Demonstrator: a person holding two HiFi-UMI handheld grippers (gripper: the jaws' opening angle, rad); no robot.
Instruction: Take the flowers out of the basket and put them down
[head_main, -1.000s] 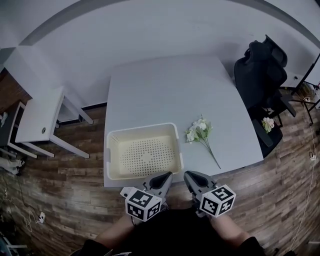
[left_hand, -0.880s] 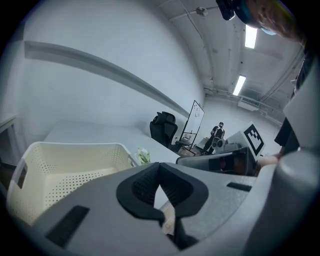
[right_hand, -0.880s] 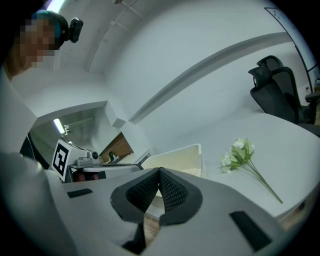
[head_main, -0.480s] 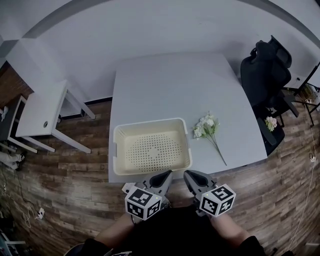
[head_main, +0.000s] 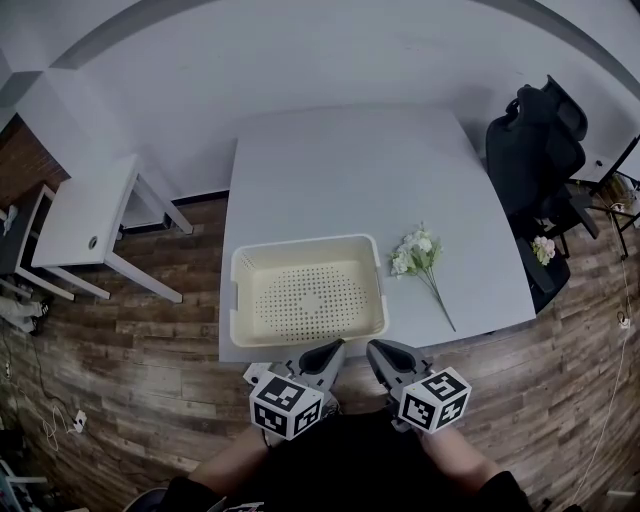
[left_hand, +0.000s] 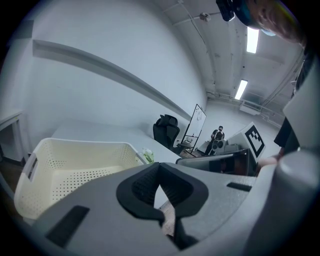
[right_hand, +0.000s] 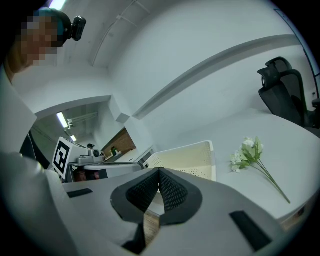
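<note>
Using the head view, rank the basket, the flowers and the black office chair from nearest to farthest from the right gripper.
1. basket, on the table, just ahead-left of the right gripper.
2. flowers, lying on the table right of the basket.
3. black office chair, beyond the table's right edge.

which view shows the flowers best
Right gripper view: the flowers lie whole on the table, blossoms and stem clear. Head view shows them whole but small; left gripper view catches only a sliver beyond the basket.

left gripper (head_main: 326, 352): fingers together, empty | right gripper (head_main: 377, 350): fingers together, empty | side by side, apart
</note>
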